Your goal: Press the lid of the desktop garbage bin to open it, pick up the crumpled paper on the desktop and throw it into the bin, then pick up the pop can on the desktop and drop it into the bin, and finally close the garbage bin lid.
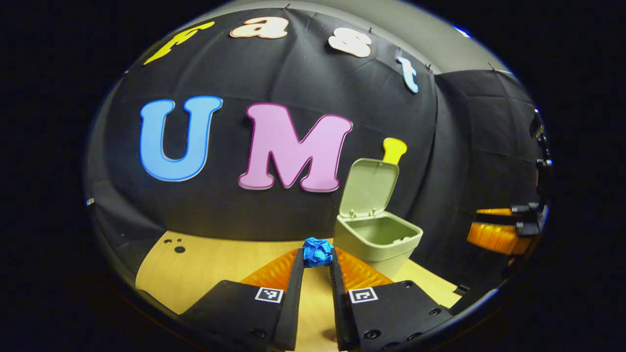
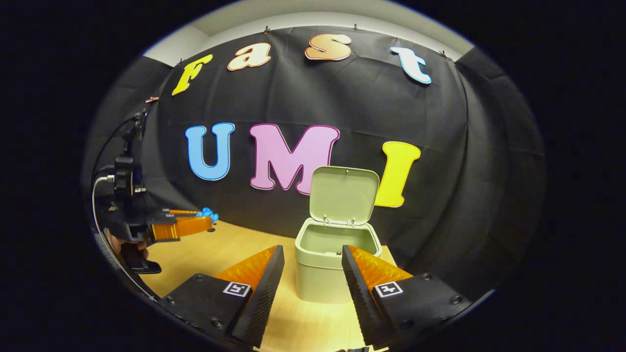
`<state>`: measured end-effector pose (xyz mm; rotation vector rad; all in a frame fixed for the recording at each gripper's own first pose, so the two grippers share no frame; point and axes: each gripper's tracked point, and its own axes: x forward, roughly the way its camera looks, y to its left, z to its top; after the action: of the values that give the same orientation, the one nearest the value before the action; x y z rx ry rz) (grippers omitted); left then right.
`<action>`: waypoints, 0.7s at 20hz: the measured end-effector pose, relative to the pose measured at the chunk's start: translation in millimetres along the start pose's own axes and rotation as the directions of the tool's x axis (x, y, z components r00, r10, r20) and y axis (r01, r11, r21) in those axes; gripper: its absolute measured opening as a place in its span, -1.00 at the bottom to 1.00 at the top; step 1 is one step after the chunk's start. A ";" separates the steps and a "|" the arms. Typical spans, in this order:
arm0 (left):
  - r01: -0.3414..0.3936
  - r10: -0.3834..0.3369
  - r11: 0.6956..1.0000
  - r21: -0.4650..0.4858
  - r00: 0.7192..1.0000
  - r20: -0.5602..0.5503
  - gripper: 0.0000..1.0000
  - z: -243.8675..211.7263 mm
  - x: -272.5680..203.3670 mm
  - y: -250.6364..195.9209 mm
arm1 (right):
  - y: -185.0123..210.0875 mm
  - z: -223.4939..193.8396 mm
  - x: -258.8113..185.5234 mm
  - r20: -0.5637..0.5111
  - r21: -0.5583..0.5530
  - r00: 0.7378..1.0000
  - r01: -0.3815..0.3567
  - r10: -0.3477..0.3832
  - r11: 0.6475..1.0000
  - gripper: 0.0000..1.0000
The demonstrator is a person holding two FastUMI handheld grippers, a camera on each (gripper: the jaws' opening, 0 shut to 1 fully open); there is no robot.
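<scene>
Left gripper view has the left gripper (image 1: 317,254) clamped on the crumpled paper (image 1: 317,252), lifted above the desktop (image 1: 205,264); the garbage bin (image 1: 379,242) sits at two o'clock, lid (image 1: 369,188) raised. Releasing early would drop it short. The right gripper (image 2: 310,261) hangs spread, holding nothing.

Each gripper carries two black, wedge-shaped finger mounts (image 1: 234,308) studded with round screws, and a small square black-and-white marker tag (image 1: 269,295) sits on each mount. In the right gripper view, the left gripper (image 2: 205,217) has a black body (image 2: 124,215), a pale cable (image 2: 95,205) looping beside it.
</scene>
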<state>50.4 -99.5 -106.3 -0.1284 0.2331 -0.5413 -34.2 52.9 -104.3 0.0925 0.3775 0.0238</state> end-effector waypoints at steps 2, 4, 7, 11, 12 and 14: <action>0.046 -0.046 0.999 -0.002 0.999 0.013 -0.31 10.5 13.5 -18.1 | 0.7 -6.4 -6.5 -0.011 0.013 1.000 0.007 -0.007 1.000 0.53; 0.094 -0.094 0.996 -0.005 0.996 0.002 -0.31 11.9 32.1 -36.9 | -0.1 -13.1 -10.6 -0.023 0.004 1.000 0.015 -0.015 1.000 0.53; 0.150 -0.150 0.989 0.002 0.988 -0.042 -0.31 0.4 63.3 -63.5 | 0.0 -20.8 -24.3 -0.036 0.009 0.999 0.024 -0.024 1.000 0.53; 0.202 -0.199 0.979 0.020 0.976 -0.089 -0.31 -14.3 108.1 -93.4 | 0.1 -38.5 -35.8 -0.076 0.048 0.997 0.031 -0.027 0.998 0.53; 0.209 -0.206 0.978 0.020 0.973 -0.102 -0.31 -17.7 116.8 -98.1 | -1.5 -41.5 -38.2 -0.082 0.046 0.996 0.036 -0.032 0.998 0.53; 0.216 -0.211 0.976 0.021 0.969 -0.125 -0.31 -24.8 133.7 -104.2 | -5.9 -49.2 -41.9 -0.098 0.044 0.994 0.045 -0.041 0.998 0.53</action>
<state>103.8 -259.6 -136.2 -0.0869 0.3310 -0.7687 -91.3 49.5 -135.1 0.1289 0.4770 -0.0230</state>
